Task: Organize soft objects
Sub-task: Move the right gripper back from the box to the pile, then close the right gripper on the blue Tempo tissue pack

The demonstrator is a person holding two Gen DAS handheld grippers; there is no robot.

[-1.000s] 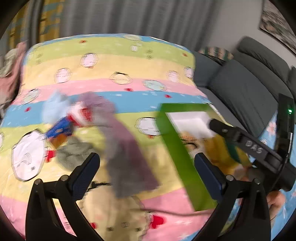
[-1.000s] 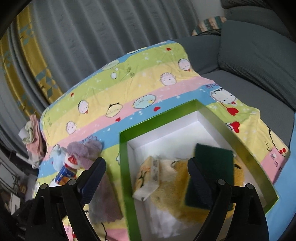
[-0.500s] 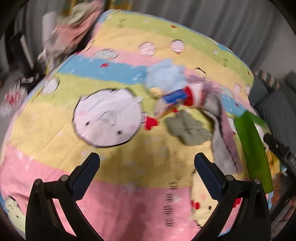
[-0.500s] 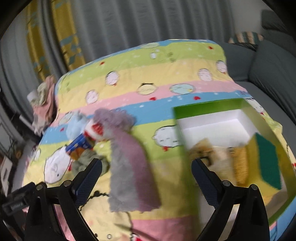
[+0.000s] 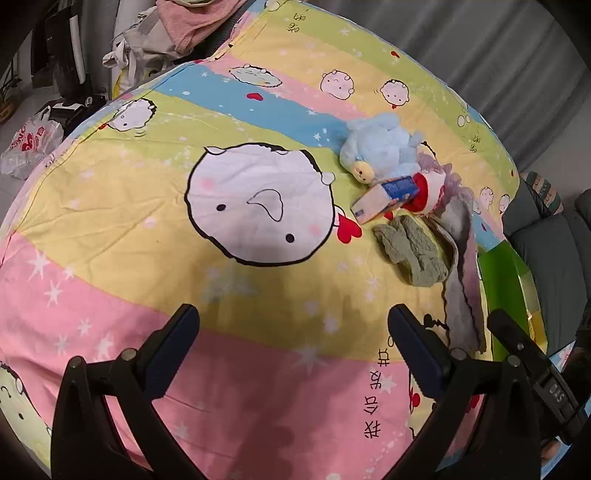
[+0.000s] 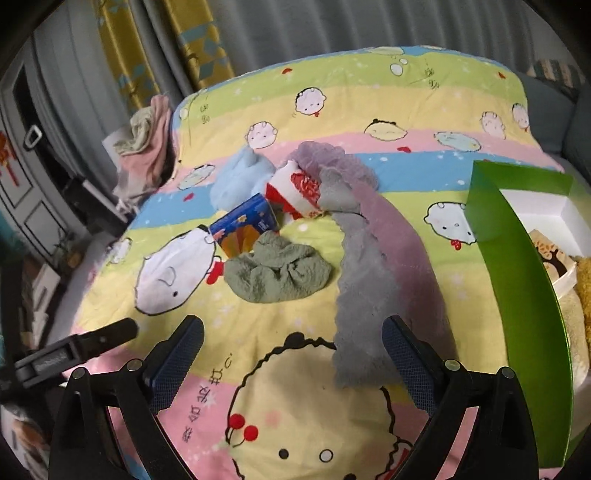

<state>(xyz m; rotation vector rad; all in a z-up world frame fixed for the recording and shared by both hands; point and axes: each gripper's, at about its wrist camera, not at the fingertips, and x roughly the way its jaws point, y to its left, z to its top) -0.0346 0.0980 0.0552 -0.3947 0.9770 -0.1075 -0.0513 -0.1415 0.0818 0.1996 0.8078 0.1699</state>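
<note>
A heap of soft things lies on the striped cartoon quilt (image 5: 110, 280): a light blue plush toy (image 5: 380, 151), a red-and-white cloth (image 6: 299, 188), a crumpled green cloth (image 6: 277, 273) and a long grey-purple towel (image 6: 376, 266). A blue-and-orange carton (image 6: 245, 225) leans among them. A green box (image 6: 517, 277) with a white inside stands to the right and holds yellow and cream soft items. My right gripper (image 6: 291, 332) is open just short of the green cloth, its right finger beside the towel's near end. My left gripper (image 5: 293, 325) is open over bare quilt, left of the heap.
Pink and grey clothes (image 6: 147, 147) are heaped off the quilt's far left corner. A plastic bag (image 5: 29, 147) lies on the floor beyond the quilt's edge. A grey sofa (image 5: 546, 251) rises behind the green box. Curtains (image 6: 258, 29) hang at the back.
Both views have swung left, away from the green box. The left gripper now hangs over bare quilt. The right gripper now faces the towels instead of the box's inside.
</note>
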